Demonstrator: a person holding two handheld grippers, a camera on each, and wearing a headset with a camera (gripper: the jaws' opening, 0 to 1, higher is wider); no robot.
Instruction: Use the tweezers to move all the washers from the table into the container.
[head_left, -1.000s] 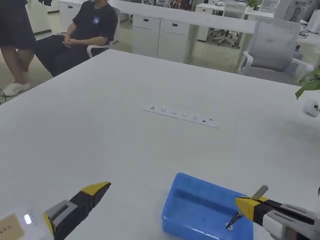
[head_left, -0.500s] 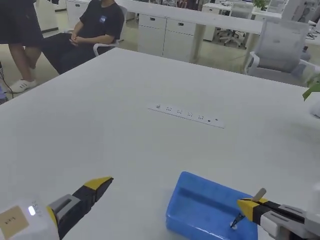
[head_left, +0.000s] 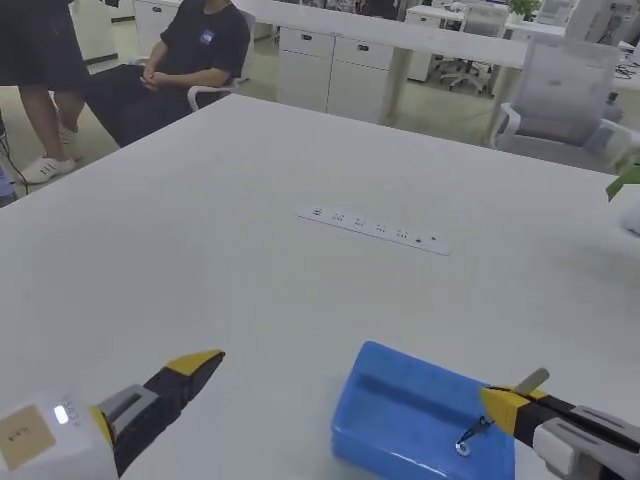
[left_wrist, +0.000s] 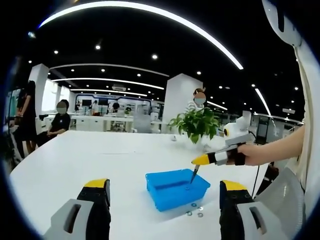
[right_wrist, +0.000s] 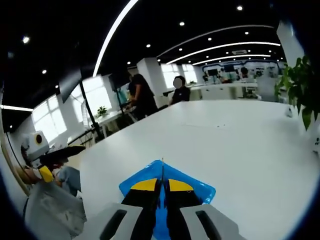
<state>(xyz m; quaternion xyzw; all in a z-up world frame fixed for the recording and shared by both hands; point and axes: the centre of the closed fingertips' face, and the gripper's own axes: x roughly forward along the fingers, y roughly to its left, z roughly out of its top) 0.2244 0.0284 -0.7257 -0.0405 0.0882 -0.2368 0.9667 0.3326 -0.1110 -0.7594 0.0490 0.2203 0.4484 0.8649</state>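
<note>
The blue container (head_left: 400, 405) sits on the white table near its front edge. My right gripper (head_left: 503, 406) is shut on the tweezers (head_left: 478, 430), whose tip hangs over the container's right part with a small washer (head_left: 462, 447) on it. In the right gripper view the tweezers (right_wrist: 162, 176) run straight out between the shut jaws above the container (right_wrist: 202, 190). My left gripper (head_left: 195, 363) hovers open to the left of the container, holding nothing. In the left gripper view up to 3 loose washers (left_wrist: 195, 213) lie on the table just in front of the container (left_wrist: 172, 189).
A white power strip (head_left: 373, 230) lies mid-table. A seated person (head_left: 180, 55) and a standing person (head_left: 35, 70) are beyond the far left edge. A grey chair (head_left: 560, 95) stands at the far right, and a potted plant (left_wrist: 196, 122) stands on the table's right side.
The tweezers have tilted a little, with their tail swung slightly right and the tip staying over the container. The left gripper has barely moved.
</note>
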